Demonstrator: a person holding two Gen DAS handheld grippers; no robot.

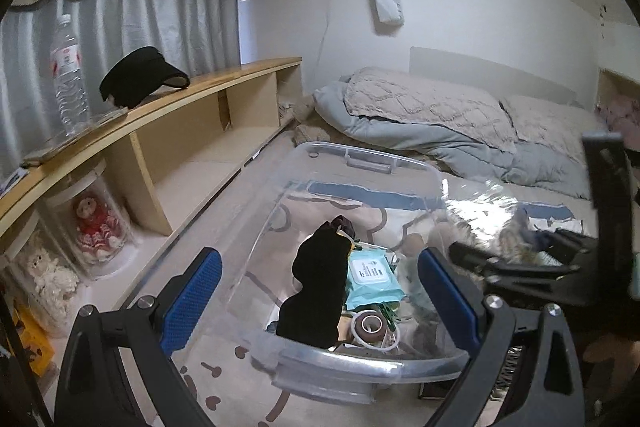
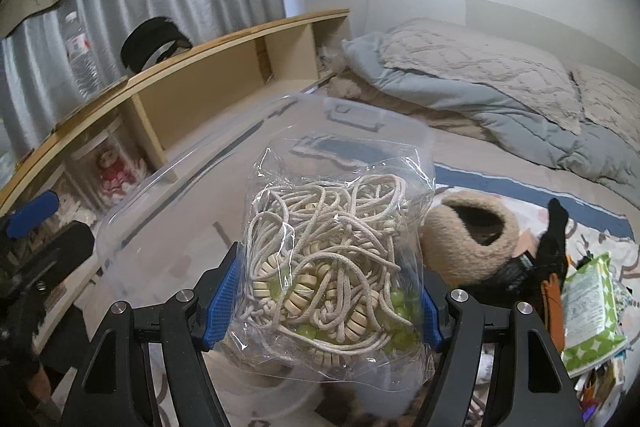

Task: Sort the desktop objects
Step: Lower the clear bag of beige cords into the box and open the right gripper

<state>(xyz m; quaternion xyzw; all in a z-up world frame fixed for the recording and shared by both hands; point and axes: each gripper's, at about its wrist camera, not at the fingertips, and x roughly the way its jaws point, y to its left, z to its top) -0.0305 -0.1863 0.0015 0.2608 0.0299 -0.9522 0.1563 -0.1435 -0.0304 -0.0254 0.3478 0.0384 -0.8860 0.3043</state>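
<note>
Right, my view off both wrist cams:

Bag: clear plastic bag [image 2: 332,267] stuffed w/ cream cord, pale disc beads and green beads; I see it up off the bed, above the near side of the bin.
Right gripper [image 2: 332,291]: clamped on the bag, blue pads pressed into its left and right sides, lower half.
Left gripper [image 1: 320,291]: fingers well apart, nothing between them; it hangs above the bin's near rim.
Bin: clear plastic bin [image 1: 360,367] sits on the patterned sheet [image 1: 224,379] of the bed, handle end twd the pillows.
In bin: black cloth item [image 1: 316,295] along the left wall, teal wipes pack [image 1: 370,277] mid-floor, brown tape roll [image 1: 368,325] at the near edge.
Right of bin: tan fuzzy slipper [image 2: 472,231] just beside the bag; green-white wipes pack [image 2: 592,307] nr the sheet's right edge, in a heap of small stuff I can't make out.
Far end of bed: grey duvet [image 1: 448,131] bunched up.
Shelf: wooden shelf unit [image 1: 180,95] along the bed's left edge; water bottle [image 1: 68,75] and black visor [image 1: 140,77] on top, red-dressed doll [image 1: 96,227] in a cubby.
</note>
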